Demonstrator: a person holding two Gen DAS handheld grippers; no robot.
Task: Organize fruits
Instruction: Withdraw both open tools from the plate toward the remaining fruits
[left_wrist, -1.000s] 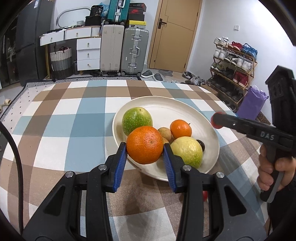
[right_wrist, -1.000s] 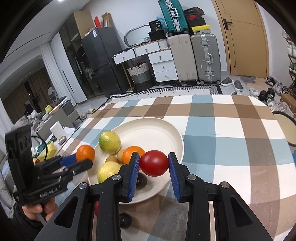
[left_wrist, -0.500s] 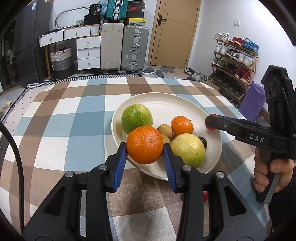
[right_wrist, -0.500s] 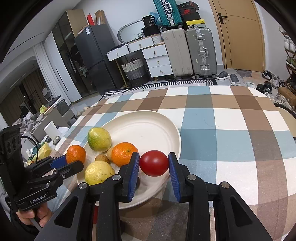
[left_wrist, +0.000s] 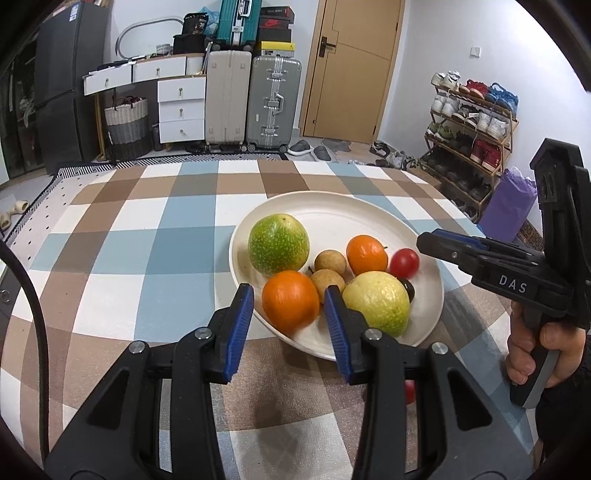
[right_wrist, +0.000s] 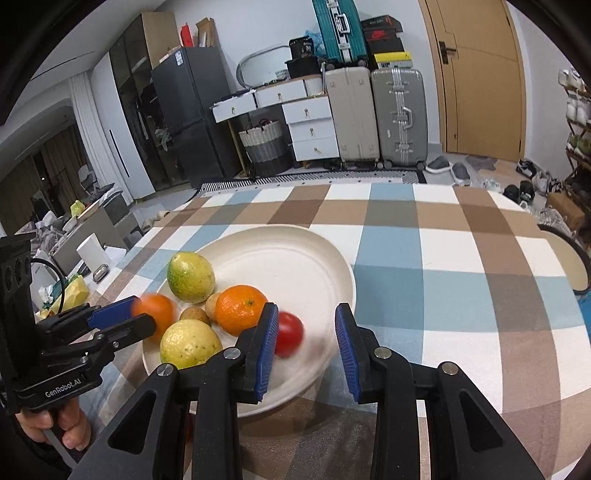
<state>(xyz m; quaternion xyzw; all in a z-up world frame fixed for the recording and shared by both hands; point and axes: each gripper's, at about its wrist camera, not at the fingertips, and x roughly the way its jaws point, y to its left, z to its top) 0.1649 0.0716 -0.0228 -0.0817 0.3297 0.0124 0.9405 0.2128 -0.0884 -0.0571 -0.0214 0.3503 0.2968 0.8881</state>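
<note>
My left gripper (left_wrist: 290, 314) is released, orange (left_wrist: 290, 300) sitting between its blue pads on the plate (left_wrist: 332, 218) near edge. My right gripper (right_wrist: 306, 349) is released too; tomato (right_wrist: 290, 333) lies by its left pad, in the plate. Both fruits are dead ahead, so I back straight off.

We count on the plate (left_wrist: 369, 210): 2 oranges (left_wrist: 290, 300) (left_wrist: 366, 254), 1 green fruit (left_wrist: 278, 244), 1 yellow fruit (left_wrist: 376, 302), 2 small brown fruits (left_wrist: 330, 261) (left_wrist: 327, 282), 1 red tomato (left_wrist: 404, 262), 1 dark fruit (left_wrist: 407, 288). Just off the plate: 1 red fruit (left_wrist: 408, 391), mostly hidden. 2 claws (left_wrist: 289, 325) (right_wrist: 306, 349).
</note>
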